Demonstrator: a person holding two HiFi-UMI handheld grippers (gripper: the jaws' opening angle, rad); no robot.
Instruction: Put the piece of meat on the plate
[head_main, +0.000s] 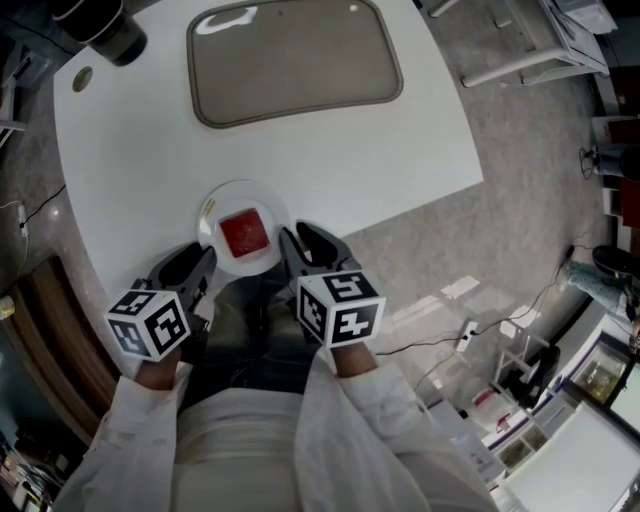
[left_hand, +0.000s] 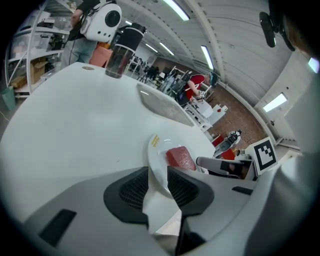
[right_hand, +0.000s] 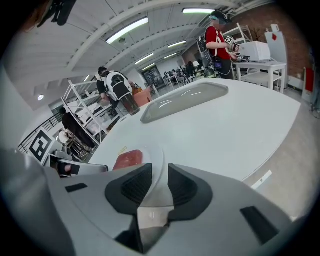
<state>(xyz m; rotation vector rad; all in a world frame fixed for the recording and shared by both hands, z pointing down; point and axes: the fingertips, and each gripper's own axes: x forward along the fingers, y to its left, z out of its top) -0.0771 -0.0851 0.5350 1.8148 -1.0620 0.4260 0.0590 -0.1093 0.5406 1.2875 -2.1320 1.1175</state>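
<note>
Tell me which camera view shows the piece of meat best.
The head view: it looks down on the whole piece of meat, a red square on the plate. The left gripper view shows the meat slanted, from the side; the right gripper view shows only part of it, low and flat.

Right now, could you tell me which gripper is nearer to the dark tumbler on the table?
Left. The left gripper clamps the plate at its left rim, the side toward the tumbler; the right gripper clamps the opposite rim, farther away.

one plate (head_main: 214, 222), one piece of meat (head_main: 243, 232), one tray (head_main: 295, 60), one dark cup (head_main: 110, 35), two grippers (head_main: 199, 262) (head_main: 299, 243)
</note>
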